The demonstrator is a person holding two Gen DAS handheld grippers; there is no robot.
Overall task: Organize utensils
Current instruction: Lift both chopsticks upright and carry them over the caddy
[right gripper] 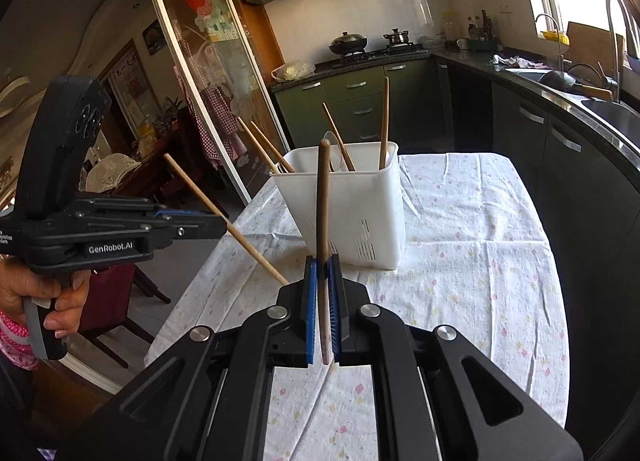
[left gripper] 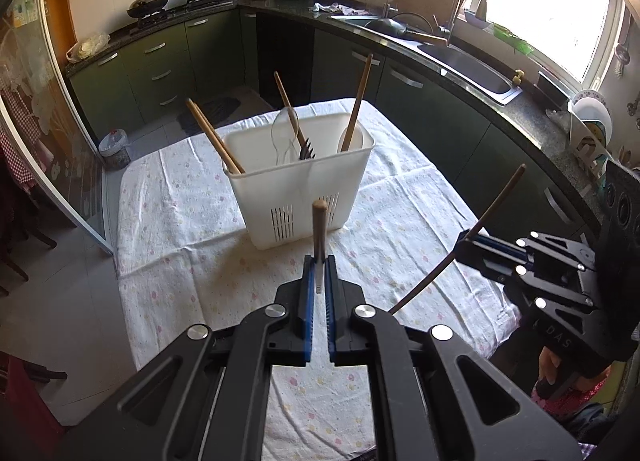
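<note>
A white slotted utensil holder (left gripper: pixel 298 185) stands on the cloth-covered table (left gripper: pixel 168 197); it also shows in the right wrist view (right gripper: pixel 352 205). It holds wooden chopsticks (left gripper: pixel 214 137), a clear spoon (left gripper: pixel 282 133), a black fork-like tool (left gripper: pixel 306 147) and a wooden-handled utensil (left gripper: pixel 358 101). My left gripper (left gripper: pixel 319 261) is shut on a light wooden chopstick (left gripper: pixel 319 229), seen from the side in the right wrist view (right gripper: pixel 224 217). My right gripper (right gripper: pixel 323 261) is shut on a dark wooden chopstick (right gripper: pixel 322 197), also visible in the left wrist view (left gripper: pixel 460 249). Both grippers hover above the table, in front of the holder.
A dark counter with a sink (left gripper: pixel 468 61) and tap runs along the right. A stove with a wok (left gripper: pixel 146 5) is at the back. A glass sliding door (right gripper: pixel 208 73) and a chair (right gripper: pixel 116 301) stand left of the table.
</note>
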